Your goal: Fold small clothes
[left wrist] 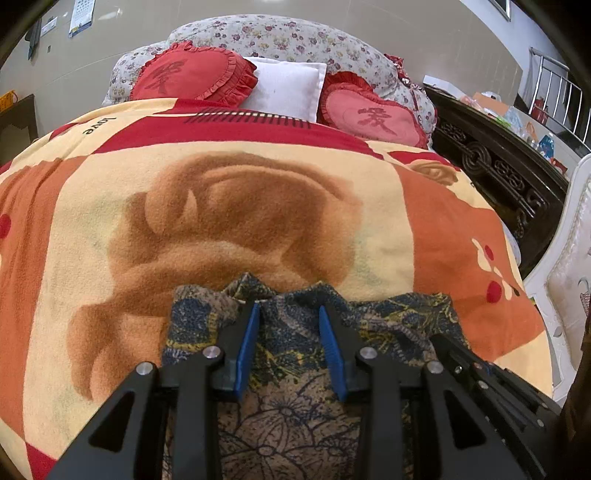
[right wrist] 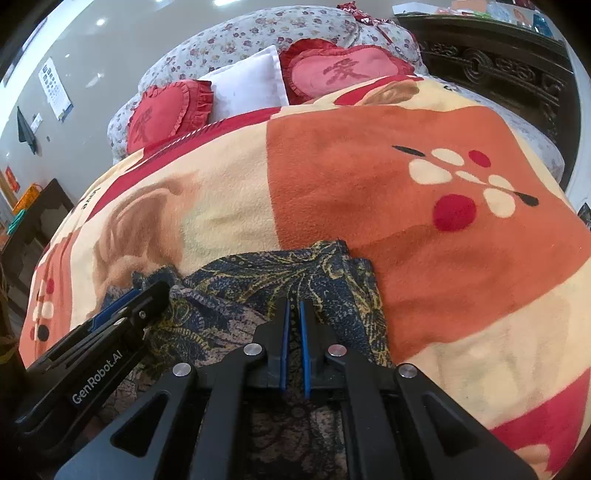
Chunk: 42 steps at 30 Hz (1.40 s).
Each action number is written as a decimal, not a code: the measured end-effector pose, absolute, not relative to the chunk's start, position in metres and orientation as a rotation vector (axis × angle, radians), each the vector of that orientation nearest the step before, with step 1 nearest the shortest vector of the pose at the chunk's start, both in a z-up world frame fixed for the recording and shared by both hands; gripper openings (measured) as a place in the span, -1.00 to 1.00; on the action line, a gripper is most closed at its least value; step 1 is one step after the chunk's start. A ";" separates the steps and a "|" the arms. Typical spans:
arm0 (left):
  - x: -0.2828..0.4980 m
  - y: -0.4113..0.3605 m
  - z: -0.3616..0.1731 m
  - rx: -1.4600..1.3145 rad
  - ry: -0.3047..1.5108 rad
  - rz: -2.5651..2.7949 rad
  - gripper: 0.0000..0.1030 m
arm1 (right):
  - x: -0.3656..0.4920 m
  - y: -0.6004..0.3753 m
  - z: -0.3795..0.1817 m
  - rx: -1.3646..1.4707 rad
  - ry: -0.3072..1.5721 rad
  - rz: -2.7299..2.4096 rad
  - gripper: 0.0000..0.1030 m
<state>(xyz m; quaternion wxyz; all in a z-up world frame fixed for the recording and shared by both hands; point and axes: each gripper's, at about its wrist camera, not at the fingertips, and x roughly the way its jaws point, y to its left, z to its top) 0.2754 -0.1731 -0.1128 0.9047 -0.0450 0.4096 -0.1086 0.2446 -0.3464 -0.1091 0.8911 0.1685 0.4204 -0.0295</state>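
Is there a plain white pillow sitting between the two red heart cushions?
Yes, a white pillow sits between the two red heart cushions at the head of the bed.

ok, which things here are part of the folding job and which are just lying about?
Job:
- patterned garment
- left gripper, open over it
- right gripper, nearly closed, apparently pinching the cloth
- blanket, the work surface

Lying about:
- heart cushions
- white pillow
- dark carved cabinet
- wall calendar

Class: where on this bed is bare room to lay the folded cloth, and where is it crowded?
Free: blanket between the patterned cloth and the pillows; also its orange patch right of the cloth. Crowded: the near edge, where left gripper and right gripper meet the cloth.
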 end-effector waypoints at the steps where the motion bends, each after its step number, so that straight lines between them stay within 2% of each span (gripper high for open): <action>1: 0.275 -0.172 -0.113 -0.095 0.846 -0.225 -0.31 | 0.245 -0.347 -0.110 0.353 0.873 -0.060 -0.86; 9: 0.276 -0.175 -0.107 -0.080 0.876 -0.230 -0.30 | 0.247 -0.347 -0.104 0.344 0.900 -0.067 -0.86; 12: 0.277 -0.164 -0.081 -0.106 0.937 -0.321 -0.12 | 0.241 -0.350 -0.076 0.321 0.936 -0.089 -0.86; 14: 0.264 -0.140 -0.058 -0.136 0.889 -0.358 0.19 | 0.221 -0.352 -0.050 0.316 0.857 -0.040 -0.80; 16: 0.247 -0.120 -0.047 -0.121 0.846 -0.347 0.24 | 0.200 -0.345 -0.036 0.249 0.842 0.016 -0.70; 18: 0.224 -0.106 -0.046 -0.116 0.863 -0.395 0.14 | 0.173 -0.333 -0.035 0.166 0.848 0.079 -0.69; 20: 0.190 -0.109 -0.051 -0.117 0.873 -0.475 -0.24 | 0.151 -0.326 -0.045 0.109 0.853 0.102 -0.69; 23: 0.154 -0.128 -0.070 -0.042 0.879 -0.504 -0.63 | 0.134 -0.326 -0.074 0.134 0.901 0.097 -0.70; 25: 0.158 -0.132 -0.100 0.000 0.947 -0.437 -0.83 | 0.129 -0.332 -0.098 0.204 0.915 0.092 -0.69; 28: 0.165 -0.121 -0.109 -0.139 0.979 -0.436 -0.92 | 0.125 -0.336 -0.105 0.237 0.873 0.101 -0.69; 32: 0.165 -0.119 -0.087 -0.156 0.998 -0.469 -0.92 | 0.131 -0.341 -0.097 0.246 0.942 0.123 -0.68; 33: 0.162 -0.113 -0.081 -0.179 0.987 -0.483 -0.86 | 0.128 -0.343 -0.090 0.256 0.943 0.102 -0.68; 34: 0.161 -0.108 -0.078 -0.193 0.975 -0.489 -0.56 | 0.121 -0.344 -0.081 0.271 0.921 0.085 -0.68; 35: 0.156 -0.103 -0.076 -0.204 0.954 -0.490 0.10 | 0.111 -0.343 -0.072 0.287 0.888 0.077 -0.68; 36: 0.152 -0.099 -0.077 -0.203 0.936 -0.471 0.43 | 0.099 -0.341 -0.065 0.305 0.850 0.075 -0.68; 37: 0.152 -0.096 -0.081 -0.199 0.923 -0.449 0.62 | 0.085 -0.338 -0.061 0.334 0.807 0.074 -0.66; 42: 0.171 -0.072 -0.112 -0.326 0.974 -0.426 0.61 | 0.059 -0.308 -0.093 0.355 0.803 0.062 -0.60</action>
